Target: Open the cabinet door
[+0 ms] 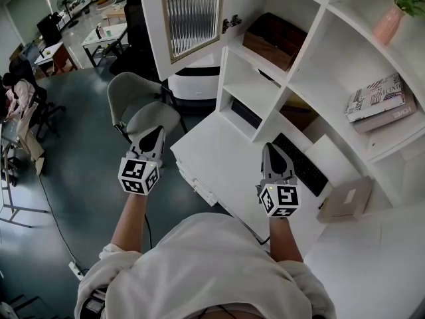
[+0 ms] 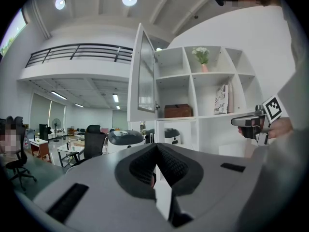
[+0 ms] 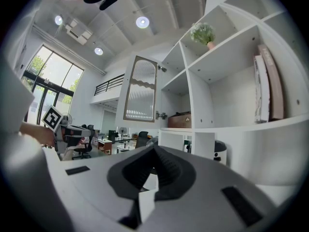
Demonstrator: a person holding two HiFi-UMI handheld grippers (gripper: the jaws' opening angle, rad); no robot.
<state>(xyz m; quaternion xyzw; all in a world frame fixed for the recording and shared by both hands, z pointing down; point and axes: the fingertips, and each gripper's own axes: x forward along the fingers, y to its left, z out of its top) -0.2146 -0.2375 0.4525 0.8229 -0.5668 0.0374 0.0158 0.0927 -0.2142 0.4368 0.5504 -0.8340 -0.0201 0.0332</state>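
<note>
The white cabinet door [image 1: 192, 18] with a ribbed glass pane stands swung open at the top of the shelf unit; it also shows in the left gripper view [image 2: 145, 79] and the right gripper view [image 3: 141, 88]. My left gripper [image 1: 156, 133] hovers over the floor left of the desk, well below and short of the door, with its jaws shut and nothing in them [image 2: 156, 148]. My right gripper [image 1: 271, 149] hangs over the white desk [image 1: 212, 158], also shut and empty [image 3: 154, 150]. Both point level toward the shelves.
A brown box [image 1: 275, 38] sits in the compartment behind the door. Books [image 1: 378, 98] and a pink vase [image 1: 390, 22] stand on shelves at right. A black keyboard [image 1: 299, 163] and a cardboard box [image 1: 345, 199] lie on the desk. A grey chair [image 1: 143, 108] stands left.
</note>
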